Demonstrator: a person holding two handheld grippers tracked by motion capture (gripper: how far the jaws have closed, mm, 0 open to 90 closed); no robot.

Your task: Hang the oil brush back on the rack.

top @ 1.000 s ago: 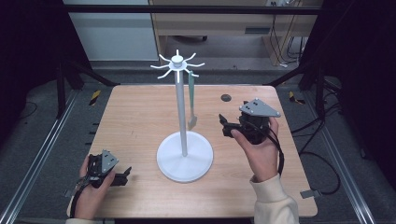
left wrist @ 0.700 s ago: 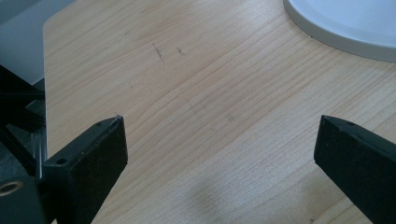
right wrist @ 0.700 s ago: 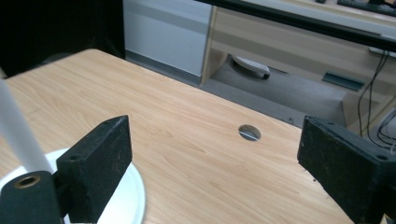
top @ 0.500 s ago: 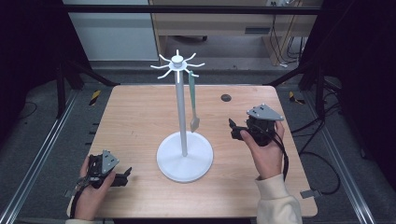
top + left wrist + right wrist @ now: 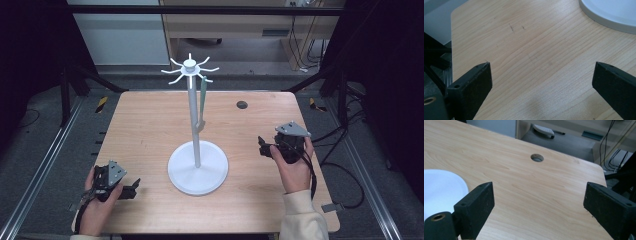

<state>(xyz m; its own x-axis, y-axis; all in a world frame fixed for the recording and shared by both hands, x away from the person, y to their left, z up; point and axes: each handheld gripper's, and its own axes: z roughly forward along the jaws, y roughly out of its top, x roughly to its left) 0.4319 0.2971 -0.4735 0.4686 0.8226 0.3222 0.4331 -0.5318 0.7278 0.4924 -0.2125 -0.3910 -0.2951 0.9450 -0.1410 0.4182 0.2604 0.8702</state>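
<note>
A white stand with a round base (image 5: 197, 172) and a thin pole rises from the middle of the wooden table, with a ring of hooks (image 5: 190, 67) at its top. A long green piece (image 5: 202, 102) hangs from one hook beside the pole. My right gripper (image 5: 262, 146) is held to the right of the base, open, with nothing between its jaws (image 5: 539, 187). My left gripper (image 5: 131, 190) rests near the front left corner, also open and holding nothing (image 5: 541, 67). The base's edge (image 5: 609, 12) shows ahead of it.
A small round hole (image 5: 242, 105) (image 5: 537, 157) sits in the table (image 5: 150, 125) at the back right. Metal frame rails run along both sides of the table. Cables and a cabinet lie beyond the far edge.
My right gripper has drawn back from the stand, to the right and toward the person. The green piece hangs on its hook, slightly shifted. The left gripper has stayed put.
</note>
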